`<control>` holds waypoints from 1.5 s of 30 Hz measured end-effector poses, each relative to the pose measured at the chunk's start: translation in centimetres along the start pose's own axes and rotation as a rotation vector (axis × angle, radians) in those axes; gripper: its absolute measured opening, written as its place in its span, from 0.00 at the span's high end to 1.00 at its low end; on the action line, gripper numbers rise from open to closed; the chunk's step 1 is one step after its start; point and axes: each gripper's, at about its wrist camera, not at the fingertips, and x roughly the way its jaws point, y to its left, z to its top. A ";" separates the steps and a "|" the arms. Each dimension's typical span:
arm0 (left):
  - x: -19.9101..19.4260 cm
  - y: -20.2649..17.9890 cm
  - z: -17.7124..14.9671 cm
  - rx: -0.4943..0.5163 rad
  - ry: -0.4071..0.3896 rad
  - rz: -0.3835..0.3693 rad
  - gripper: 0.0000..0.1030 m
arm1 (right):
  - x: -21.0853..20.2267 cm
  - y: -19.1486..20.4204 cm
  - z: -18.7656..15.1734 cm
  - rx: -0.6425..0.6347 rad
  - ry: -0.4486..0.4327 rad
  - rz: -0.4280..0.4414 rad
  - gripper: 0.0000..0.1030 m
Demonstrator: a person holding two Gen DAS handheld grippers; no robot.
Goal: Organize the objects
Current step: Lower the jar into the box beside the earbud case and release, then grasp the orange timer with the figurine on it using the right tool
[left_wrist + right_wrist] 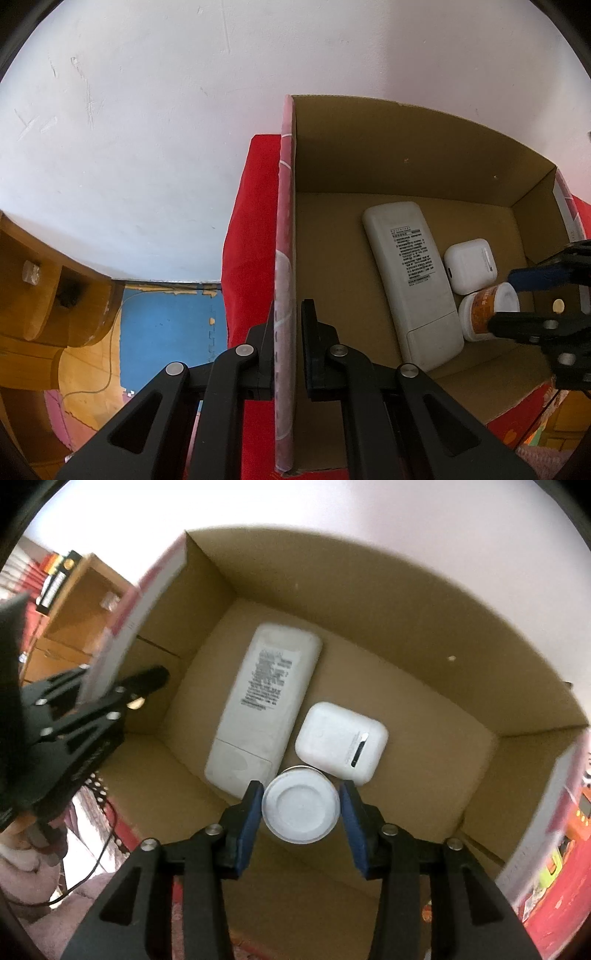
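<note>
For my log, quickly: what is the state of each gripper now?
Left gripper: shut on the side wall of the cardboard box.
Right gripper: around the small white-lidded jar; the pads are at its sides, contact cannot be told.

Left black plastic two-finger gripper: matte angular linkage arms, triangular cut-outs, 4 round silver pivot pins, plain black finger pads. Right black plastic two-finger gripper: same linkage, 4 silver pins, blue rubber-like pads on both fingers.
</note>
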 end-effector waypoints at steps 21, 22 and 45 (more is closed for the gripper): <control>0.1 -0.3 0.1 0.016 0.012 0.006 0.92 | -12.5 -15.0 -7.3 0.406 -0.305 -0.197 0.45; 0.1 -0.3 0.1 0.016 0.012 0.006 0.92 | -11.8 -16.2 -7.4 0.444 -0.299 -0.218 0.42; 0.2 -0.1 0.0 0.009 0.017 0.019 0.92 | -3.6 -25.7 1.4 0.394 -0.131 -0.410 0.47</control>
